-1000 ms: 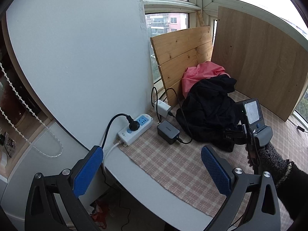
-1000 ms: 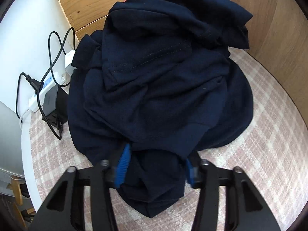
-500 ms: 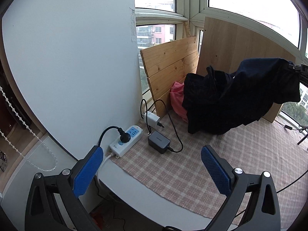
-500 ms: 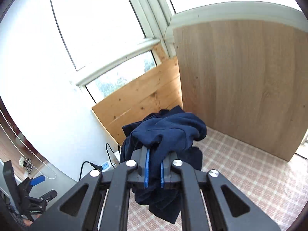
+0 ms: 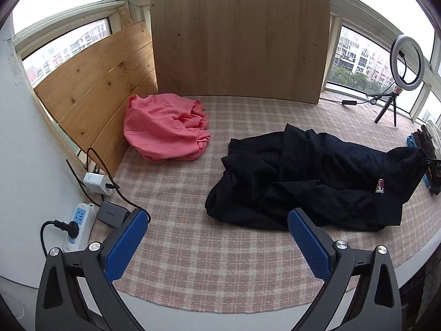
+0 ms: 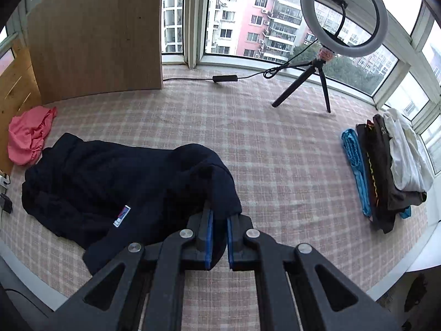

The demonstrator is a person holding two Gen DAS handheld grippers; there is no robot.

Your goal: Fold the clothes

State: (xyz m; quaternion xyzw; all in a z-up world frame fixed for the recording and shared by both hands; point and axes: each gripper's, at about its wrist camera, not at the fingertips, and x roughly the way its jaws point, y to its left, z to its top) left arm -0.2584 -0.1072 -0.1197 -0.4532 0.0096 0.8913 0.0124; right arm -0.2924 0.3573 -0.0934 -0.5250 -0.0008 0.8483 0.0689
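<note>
Dark navy garment (image 6: pixel 110 182) lies crumpled across the middle left of the right wrist view, on the pink checked cloth (image 6: pixel 275 149). The right gripper (image 6: pixel 219 220) has its jaws nearly closed on a raised fold of this garment at lower centre, the blue pads (image 6: pixel 210 237) pressing the fabric between them. A small red, white and blue label (image 6: pixel 122 215) shows on the fabric just left of the pinch. In the left wrist view the left gripper (image 5: pixel 217 220) is spread wide and holds nothing, its blue pads (image 5: pixel 125 245) hanging over bare cloth in the lower frame, near the garment's closest edge. A pink garment (image 5: pixel 165 127) sits bunched at centre left against the wooden boards (image 5: pixel 104 82). A stack of folded clothes (image 6: pixel 386 171) rests at the right edge, below a ring light (image 6: pixel 343 13).
</note>
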